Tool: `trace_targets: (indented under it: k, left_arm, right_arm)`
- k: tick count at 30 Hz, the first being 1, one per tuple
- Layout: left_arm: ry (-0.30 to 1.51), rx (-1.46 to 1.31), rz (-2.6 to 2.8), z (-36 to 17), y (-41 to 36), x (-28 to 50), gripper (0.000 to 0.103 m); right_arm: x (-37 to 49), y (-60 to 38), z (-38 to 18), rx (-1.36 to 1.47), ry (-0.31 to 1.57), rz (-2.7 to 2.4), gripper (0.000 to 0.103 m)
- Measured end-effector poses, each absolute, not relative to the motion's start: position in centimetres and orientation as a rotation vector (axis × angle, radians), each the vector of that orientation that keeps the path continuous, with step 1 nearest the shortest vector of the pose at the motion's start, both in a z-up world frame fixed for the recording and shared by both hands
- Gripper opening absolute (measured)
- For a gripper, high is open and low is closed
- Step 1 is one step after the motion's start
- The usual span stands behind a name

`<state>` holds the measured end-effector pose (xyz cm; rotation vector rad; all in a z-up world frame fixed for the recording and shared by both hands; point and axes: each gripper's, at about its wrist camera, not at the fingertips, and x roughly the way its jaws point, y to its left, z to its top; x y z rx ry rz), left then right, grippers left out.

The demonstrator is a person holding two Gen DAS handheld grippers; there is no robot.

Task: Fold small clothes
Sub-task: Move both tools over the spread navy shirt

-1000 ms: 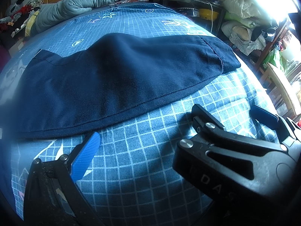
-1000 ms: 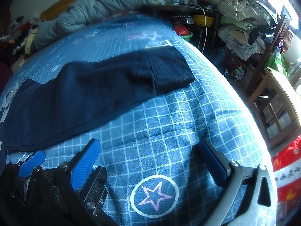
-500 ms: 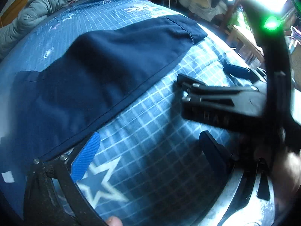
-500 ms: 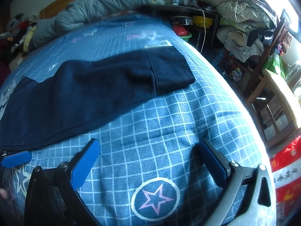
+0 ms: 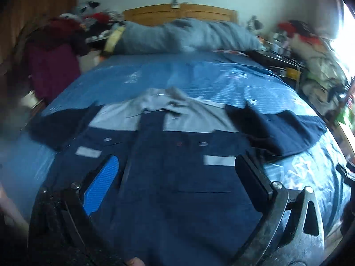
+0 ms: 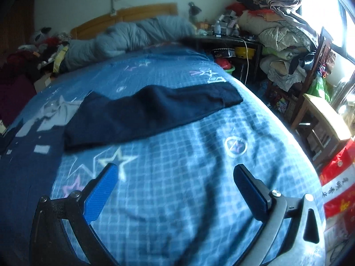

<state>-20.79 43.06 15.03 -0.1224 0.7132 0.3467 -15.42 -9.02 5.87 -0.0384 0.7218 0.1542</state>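
A navy shirt (image 5: 177,168) with a grey collar and yoke (image 5: 168,110) lies flat, front up, on the blue checked bedspread (image 5: 199,75), both sleeves spread out. My left gripper (image 5: 177,177) is open and empty, hovering over the shirt's chest. In the right wrist view the shirt's right sleeve (image 6: 155,113) stretches across the bed and the body (image 6: 26,177) fills the left edge. My right gripper (image 6: 177,186) is open and empty above bare bedspread (image 6: 199,177), to the right of the shirt body and nearer than the sleeve.
A rolled grey duvet (image 6: 128,37) lies by the wooden headboard (image 5: 179,13). Piled clothes and a wooden chair (image 6: 317,102) stand right of the bed, with a cluttered dark table (image 6: 228,42) behind. Dark red clothes (image 5: 51,66) hang at the left.
The left gripper has swung left from the sleeve and bed edge to face the whole shirt from its hem. The right gripper has pulled back and tilted up, showing more of the bed.
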Motion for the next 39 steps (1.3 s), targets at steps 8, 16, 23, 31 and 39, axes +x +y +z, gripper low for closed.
trace_targets:
  k: [8, 16, 23, 31, 39]
  left_arm:
    - [0.569, -0.273, 0.499, 17.5, 49.9, -29.5, 0.103]
    - [0.486, -0.322, 0.268, 20.3, 47.3, -32.5, 0.103]
    - [0.468, -0.307, 0.139, 22.2, 44.9, -32.3, 0.103]
    - [0.505, -0.275, 0.323, 19.2, 48.0, -31.2, 0.103]
    - [0.960, -0.012, 0.440, 3.1, 49.4, -20.9, 0.103]
  right_arm:
    - [-22.6, -1.7, 3.5, -0.088, 0.881, 0.203, 0.103]
    - [-26.6, 15.0, 5.9, -0.161, 0.639, 0.562, 0.103]
    - [-29.0, 23.2, 2.2, -0.284, 0.588, 0.643, 0.103]
    - [-38.4, 20.5, 2.3, -0.258, 0.695, 0.708, 0.103]
    - [-25.3, 18.0, 3.6, -0.230, 0.717, 0.396, 0.103]
